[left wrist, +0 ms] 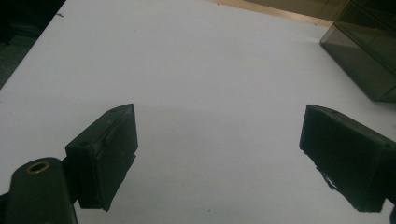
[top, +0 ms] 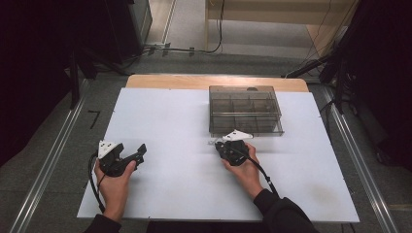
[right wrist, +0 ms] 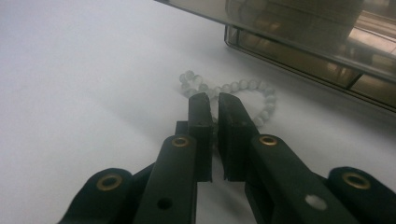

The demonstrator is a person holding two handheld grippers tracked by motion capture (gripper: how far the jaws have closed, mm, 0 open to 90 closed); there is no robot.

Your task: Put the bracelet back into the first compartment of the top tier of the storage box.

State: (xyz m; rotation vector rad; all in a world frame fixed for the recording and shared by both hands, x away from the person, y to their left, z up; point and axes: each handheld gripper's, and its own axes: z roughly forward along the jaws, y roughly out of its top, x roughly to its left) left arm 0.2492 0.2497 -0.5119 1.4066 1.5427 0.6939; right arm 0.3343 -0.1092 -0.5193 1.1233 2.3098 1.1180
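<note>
A string of pale, milky beads [right wrist: 243, 86] lies looped on the white board just in front of the smoky clear compartment box [right wrist: 303, 42]. My right gripper [right wrist: 214, 99] has its jaws drawn together on the near side of the loop, with beads running in between them. From above, that gripper [top: 218, 144] sits at the box's [top: 245, 110] front left corner, and the beads [top: 212, 141] peek out beside it. My left gripper [top: 141, 150] rests low over the board at the left, jaws wide apart [left wrist: 219, 112] and nothing between them.
The white board [top: 170, 121] lies on a wooden table, whose far edge [top: 194, 81] shows behind it. The box's corner [left wrist: 364, 51] appears at the upper right of the left gripper view. Metal rails [top: 53, 160] and grey floor flank the table.
</note>
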